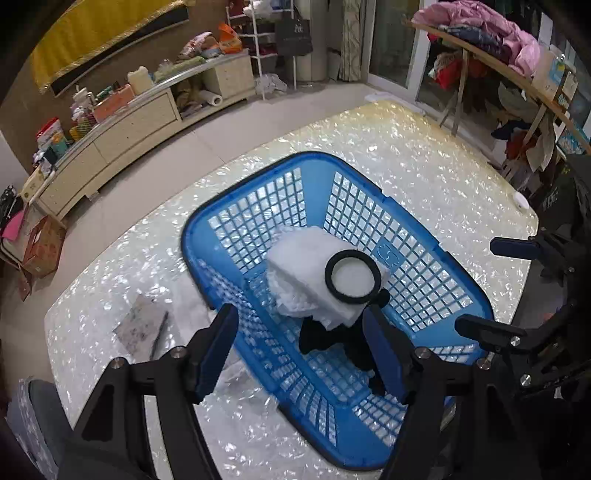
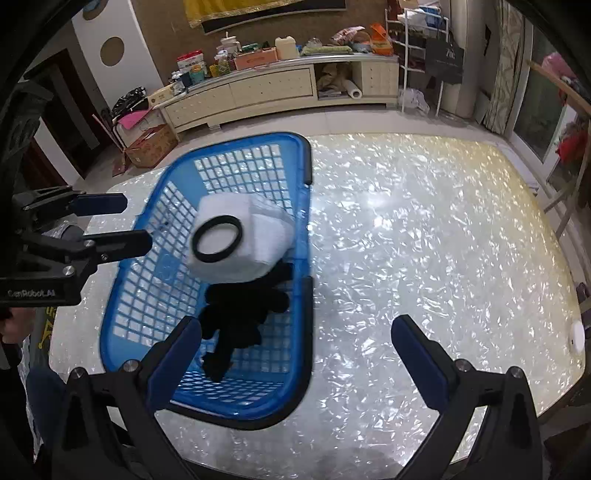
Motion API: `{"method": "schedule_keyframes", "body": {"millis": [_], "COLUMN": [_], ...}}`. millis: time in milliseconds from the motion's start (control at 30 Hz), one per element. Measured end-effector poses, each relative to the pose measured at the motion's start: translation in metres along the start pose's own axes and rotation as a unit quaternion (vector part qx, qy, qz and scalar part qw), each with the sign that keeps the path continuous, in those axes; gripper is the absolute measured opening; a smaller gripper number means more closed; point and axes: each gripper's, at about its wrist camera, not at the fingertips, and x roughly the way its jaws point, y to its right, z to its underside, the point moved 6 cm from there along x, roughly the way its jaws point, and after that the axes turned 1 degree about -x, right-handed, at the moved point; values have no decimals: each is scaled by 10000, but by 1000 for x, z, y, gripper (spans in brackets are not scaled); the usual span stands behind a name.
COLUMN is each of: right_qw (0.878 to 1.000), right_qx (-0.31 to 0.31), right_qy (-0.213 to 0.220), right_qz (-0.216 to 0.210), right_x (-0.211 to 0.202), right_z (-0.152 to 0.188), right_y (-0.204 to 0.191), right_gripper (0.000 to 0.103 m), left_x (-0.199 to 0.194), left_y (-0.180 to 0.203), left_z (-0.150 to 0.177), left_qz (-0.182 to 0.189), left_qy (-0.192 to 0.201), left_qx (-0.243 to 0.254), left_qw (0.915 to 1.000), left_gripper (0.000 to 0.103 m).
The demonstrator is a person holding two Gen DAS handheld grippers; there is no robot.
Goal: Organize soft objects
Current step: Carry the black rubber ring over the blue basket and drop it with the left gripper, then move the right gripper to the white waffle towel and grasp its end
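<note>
Judging from what lies in the blue plastic basket [image 1: 388, 254], the sorting looks close to done — a white foam block [image 1: 314, 273] sits inside against the far wall, a black ring [image 1: 352, 277] lies flat on top of it, and a black soft item [image 2: 240, 310], perhaps a glove or plush, is tucked under and in front of the block on the basket floor. No other soft thing shows loose on the tabletop, so little seems left beyond perhaps moving the basket; a flat grey sheet with a dark pen-like stick [image 1: 144, 325] lies beside the basket, and a small white round object [image 2: 577, 332] sits near the table edge.

Both tools are empty. The left gripper [image 1: 299, 347] hangs over the near end of the basket with its fingers spread wide, nothing between them. The right gripper [image 2: 295, 354] is spread wide too, straddling the basket's right rim, holding nothing.

The table [image 2: 424, 240] is glossy, a pearly shell-fleck pattern that throws bright glare. Around it — a pale tiled floor, a long cream cabinet [image 2: 273, 88] crowded with boxes and bottles, and a rack heaped with clothes [image 1: 491, 33].
</note>
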Motion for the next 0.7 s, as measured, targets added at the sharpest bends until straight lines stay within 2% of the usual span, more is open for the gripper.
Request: {"method": "schedule_keyframes", "body": {"millis": [33, 67, 300, 433, 533, 633, 700], "right_qw": [10000, 10000, 9997, 9993, 9990, 9985, 9980], "right_qx": [-8, -22, -176, -302, -383, -491, -585], "right_qy": [18, 36, 186, 240, 241, 247, 244], "right_qz": [-2, -2, 12, 25, 16, -9, -30], "right_x": [-1, -4, -22, -28, -29, -28, -28], "right_z": [-2, -3, -6, -5, -7, -9, -9], "right_y": [-3, -6, -31, -46, -61, -74, -85], "right_gripper": [103, 103, 103, 103, 103, 103, 103], "left_x": [-5, -11, -47, -63, -72, -79, -84], "left_y": [-2, -5, -18, -27, -35, -45, -53], "left_z": [2, 4, 21, 36, 48, 60, 69], "left_qz": [-45, -110, -111, -102, -267, -347, -389], "left_qy": [28, 76, 343, 454, 474, 483, 521], "left_qx": [-27, -53, -258, -324, -326, -407, -473], "left_qw": [10000, 9999, 9990, 9984, 9980, 9974, 9968], "left_gripper": [83, 85, 85, 91, 91, 101, 103]}}
